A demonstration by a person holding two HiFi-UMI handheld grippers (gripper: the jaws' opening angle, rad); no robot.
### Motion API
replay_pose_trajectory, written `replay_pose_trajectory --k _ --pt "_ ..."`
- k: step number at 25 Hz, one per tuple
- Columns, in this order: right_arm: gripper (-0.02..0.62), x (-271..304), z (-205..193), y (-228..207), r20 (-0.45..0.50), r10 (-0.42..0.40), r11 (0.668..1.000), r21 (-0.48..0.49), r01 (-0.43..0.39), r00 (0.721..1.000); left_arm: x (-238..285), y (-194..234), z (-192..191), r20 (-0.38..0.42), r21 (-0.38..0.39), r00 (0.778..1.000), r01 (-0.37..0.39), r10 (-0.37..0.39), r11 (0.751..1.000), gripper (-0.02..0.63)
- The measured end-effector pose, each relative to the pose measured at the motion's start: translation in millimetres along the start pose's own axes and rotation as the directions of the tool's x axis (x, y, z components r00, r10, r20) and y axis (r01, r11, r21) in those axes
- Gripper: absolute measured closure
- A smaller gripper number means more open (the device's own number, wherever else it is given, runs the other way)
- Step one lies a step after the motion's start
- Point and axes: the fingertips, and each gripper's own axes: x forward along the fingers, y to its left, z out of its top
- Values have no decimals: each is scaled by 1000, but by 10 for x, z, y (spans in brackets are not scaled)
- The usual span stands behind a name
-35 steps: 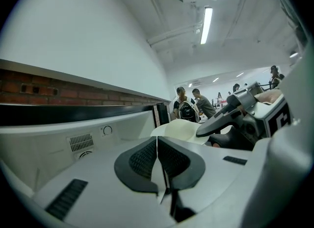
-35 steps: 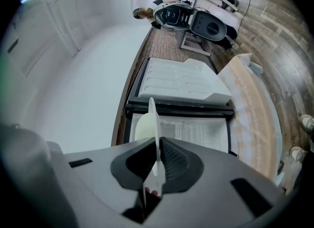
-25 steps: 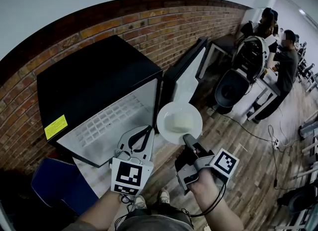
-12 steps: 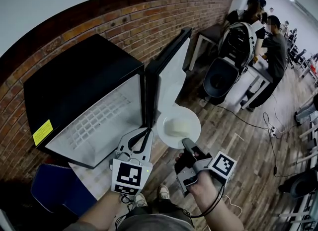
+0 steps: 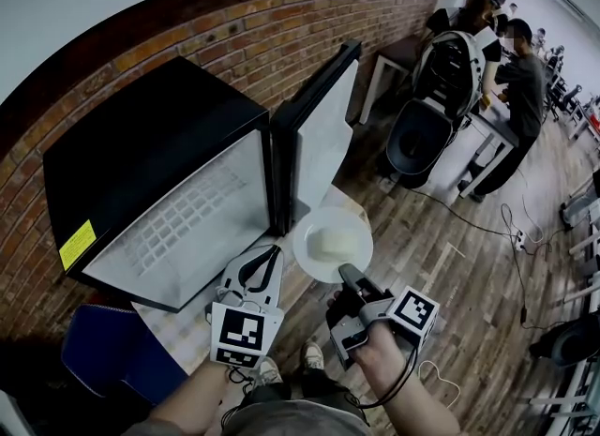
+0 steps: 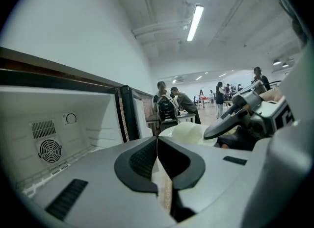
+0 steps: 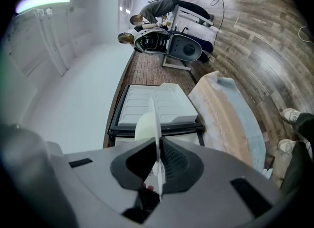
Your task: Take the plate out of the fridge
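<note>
— Against that brick wall (image 5: 262,40), is the black fridge (image 5: 159,143) standing on the floor?

— No, it's on a pale tabletop (image 5: 183,326). Its door (image 5: 323,139) is swung wide open, and a wire shelf (image 5: 183,223) shows in the white inside.

— And the plate?

— Out of the fridge. The white plate (image 5: 309,254) hangs in the air in front of the open door, over the table's edge, with a pale lump (image 5: 336,237) on it. The right gripper (image 5: 345,273) is clamped on its near rim.

— The other one?

— The left gripper (image 5: 274,252) has its jaws pressed together with nothing between them. It is just beside the plate, in front of the fridge's opening.

— What's round about?

— A wood plank floor (image 5: 469,275) with a cable (image 5: 487,237) trailing across it. Something blue (image 5: 103,350) sits low beside the table. A few people (image 5: 520,68) stand well off to the right, at a white table.
</note>
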Motion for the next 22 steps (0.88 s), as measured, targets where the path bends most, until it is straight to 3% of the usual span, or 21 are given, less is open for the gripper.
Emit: replay_pose_trajectory --k 22 --pt "560 -18 -54 -31 -21 -2 1000 -2 2 1000 -44 33 -29 -13 4 1000 -7 8 1000 588"
